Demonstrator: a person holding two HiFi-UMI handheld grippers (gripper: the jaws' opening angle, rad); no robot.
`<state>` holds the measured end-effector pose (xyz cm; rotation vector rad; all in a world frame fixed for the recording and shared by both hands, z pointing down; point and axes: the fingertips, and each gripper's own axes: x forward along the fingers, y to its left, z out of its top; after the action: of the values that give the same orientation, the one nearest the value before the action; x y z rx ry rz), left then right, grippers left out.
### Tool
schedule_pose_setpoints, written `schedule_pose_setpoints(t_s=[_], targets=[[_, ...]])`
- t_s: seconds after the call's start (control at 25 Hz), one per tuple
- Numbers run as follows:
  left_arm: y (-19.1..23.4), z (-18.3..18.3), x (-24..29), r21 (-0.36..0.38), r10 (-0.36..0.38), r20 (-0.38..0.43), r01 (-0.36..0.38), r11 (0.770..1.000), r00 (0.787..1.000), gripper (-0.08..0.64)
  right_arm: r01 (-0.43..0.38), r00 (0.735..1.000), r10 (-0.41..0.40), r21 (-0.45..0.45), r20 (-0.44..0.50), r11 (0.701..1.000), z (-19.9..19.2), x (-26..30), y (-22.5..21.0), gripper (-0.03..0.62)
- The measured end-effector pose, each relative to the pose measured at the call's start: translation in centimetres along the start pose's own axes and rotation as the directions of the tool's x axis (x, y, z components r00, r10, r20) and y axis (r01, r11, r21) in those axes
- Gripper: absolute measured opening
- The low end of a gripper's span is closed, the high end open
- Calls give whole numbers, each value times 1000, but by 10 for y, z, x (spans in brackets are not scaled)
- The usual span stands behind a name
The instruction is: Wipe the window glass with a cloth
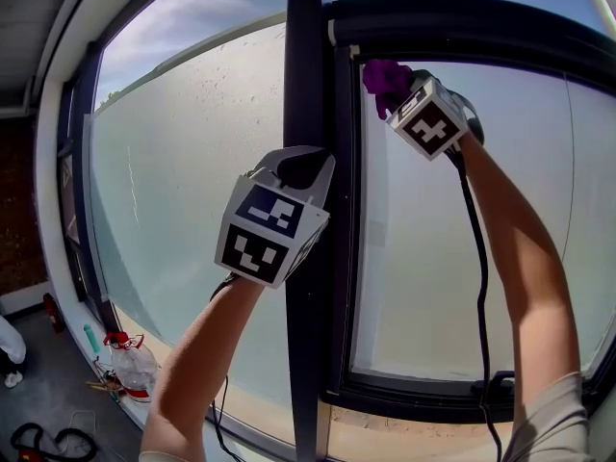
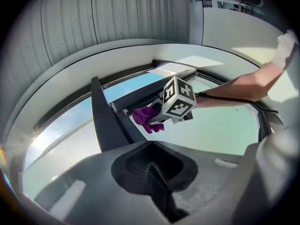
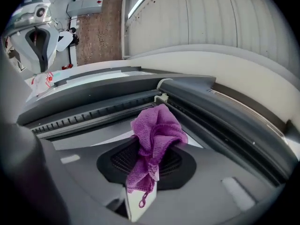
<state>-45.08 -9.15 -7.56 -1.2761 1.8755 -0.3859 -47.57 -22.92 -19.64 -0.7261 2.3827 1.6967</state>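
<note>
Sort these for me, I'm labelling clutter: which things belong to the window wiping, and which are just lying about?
In the job: purple cloth, clamped in the right gripper; window glass; left gripper, shut and empty.
Lying about: clear plastic container with red trim, low at left; black cable on the floor.
</note>
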Motion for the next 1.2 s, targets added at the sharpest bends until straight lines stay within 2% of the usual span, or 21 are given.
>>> schedule_pose_setpoints(t_s=[0.12, 0.32, 0.56, 0.72, 0.96, 1.2], targets=[[0, -2, 4, 0, 2, 3, -2, 1000, 1000, 8, -1, 1000, 0, -29, -16, 1000, 1, 11, -5, 123], [0, -2, 7, 2, 9, -3, -9, 1000, 1000, 8, -51, 997, 47, -73, -54, 996, -1, 24, -1, 119], [-3, -2, 7, 12, 24, -20, -24, 1000, 1000, 8, -91, 995, 85, -143, -53, 985, -1, 19, 15, 114], [-10, -9, 5, 14, 29, -38, -29, 999, 999, 8, -140, 990, 134, -135, -52, 981, -4, 12, 30, 114], [-23, -23, 9, -28, 34, -74, -36, 999, 997, 8, -205, 978, 198, -142, -64, 968, -22, -1, 57, 114], [-34, -37, 5, -51, 44, -122, -50, 997, 992, 8, -260, 963, 251, -104, -95, 960, -39, -13, 85, 114]])
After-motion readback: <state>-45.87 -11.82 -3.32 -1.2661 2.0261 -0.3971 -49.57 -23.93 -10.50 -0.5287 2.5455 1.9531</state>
